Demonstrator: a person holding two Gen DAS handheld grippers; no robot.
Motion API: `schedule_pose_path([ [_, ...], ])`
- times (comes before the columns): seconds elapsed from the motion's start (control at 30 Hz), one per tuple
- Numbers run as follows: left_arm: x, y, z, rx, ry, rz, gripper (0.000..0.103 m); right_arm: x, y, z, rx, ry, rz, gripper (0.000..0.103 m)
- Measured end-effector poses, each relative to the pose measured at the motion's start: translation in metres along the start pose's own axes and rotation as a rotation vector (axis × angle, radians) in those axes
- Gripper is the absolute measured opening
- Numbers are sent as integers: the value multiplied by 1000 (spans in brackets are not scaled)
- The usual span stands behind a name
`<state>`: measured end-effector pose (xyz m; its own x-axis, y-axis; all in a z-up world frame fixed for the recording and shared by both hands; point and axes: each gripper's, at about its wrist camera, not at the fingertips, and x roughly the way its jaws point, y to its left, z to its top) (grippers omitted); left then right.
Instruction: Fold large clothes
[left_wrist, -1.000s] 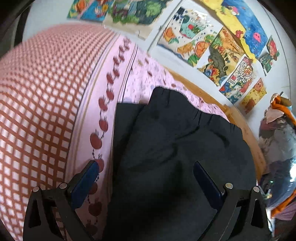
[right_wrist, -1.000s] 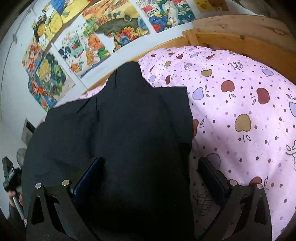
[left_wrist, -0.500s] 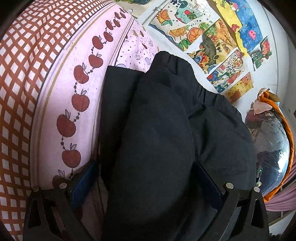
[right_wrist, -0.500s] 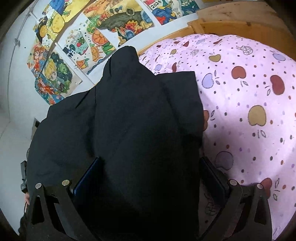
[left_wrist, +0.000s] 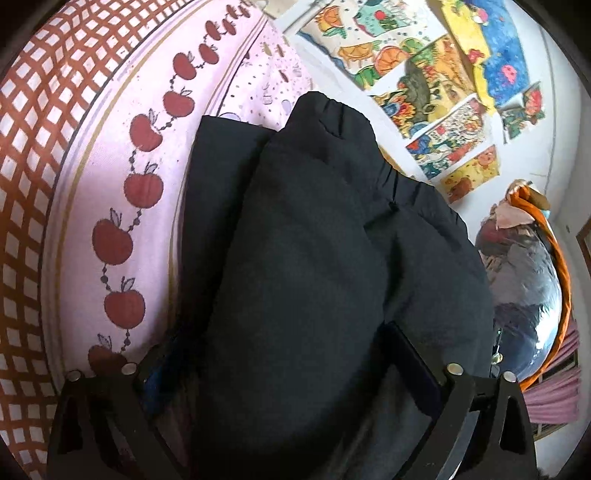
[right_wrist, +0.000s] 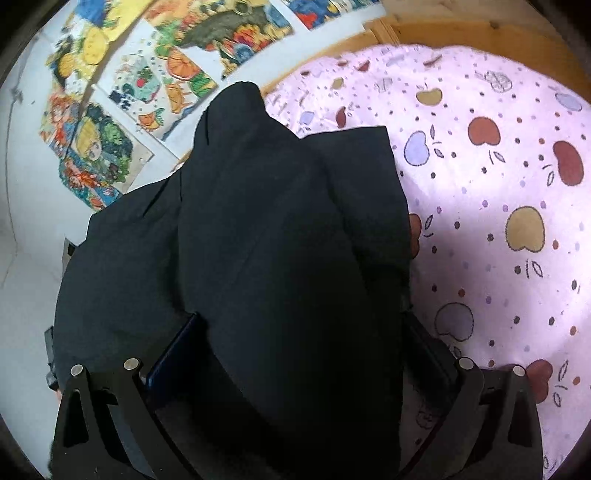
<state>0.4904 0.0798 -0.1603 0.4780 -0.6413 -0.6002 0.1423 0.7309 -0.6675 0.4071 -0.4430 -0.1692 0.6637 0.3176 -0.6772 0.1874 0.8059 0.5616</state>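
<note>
A large black garment (left_wrist: 303, 266) with an elastic waistband lies folded in layers on the pink apple-print bedsheet (left_wrist: 110, 206). My left gripper (left_wrist: 284, 373) stands with its jaws wide apart, and a thick bulge of the black cloth fills the gap between them. The same garment (right_wrist: 280, 258) fills the right wrist view. My right gripper (right_wrist: 299, 350) is also spread wide with the cloth heaped between its fingers. Neither pair of pads visibly pinches the fabric.
A red-and-white checked cover (left_wrist: 26, 155) lies at the left of the bed. Colourful drawings (left_wrist: 424, 66) hang on the white wall. A wooden bed frame (right_wrist: 461, 33) runs behind the sheet. A pile of clothes with orange cloth (left_wrist: 532, 280) sits at the right.
Both grippers have moved forward over the garment; the black cloth now bulges up between the fingers and fills more of both views.
</note>
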Motion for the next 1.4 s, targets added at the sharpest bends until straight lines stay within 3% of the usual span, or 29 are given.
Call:
schedule_pose_path([
  [0.13,-4,-7,-2,-83,39,24,75,2,9,-7,19,35,-1,96],
  [0.33,-14,-29,-8,-140,-5,104,49,-9,8,-20,129,-10,17,57],
  [0.4,-18,-45,-9,-120,-18,154,40,-14,14,-23,135,-33,4,39],
  [0.5,-28,-65,-7,-73,-21,195,28,-27,30,-23,96,-49,11,22],
  [0.67,-63,-88,-8,-55,-71,132,21,-59,55,-13,34,-75,78,17],
  [0.93,-122,-134,-22,58,-129,221,19,-107,98,-14,-60,-110,122,17],
  [1.2,-181,-133,-55,88,-198,219,19,-147,127,-34,-137,-138,154,17],
  [1.4,-181,-111,-80,59,-209,209,19,-156,125,-55,-149,-153,117,17],
])
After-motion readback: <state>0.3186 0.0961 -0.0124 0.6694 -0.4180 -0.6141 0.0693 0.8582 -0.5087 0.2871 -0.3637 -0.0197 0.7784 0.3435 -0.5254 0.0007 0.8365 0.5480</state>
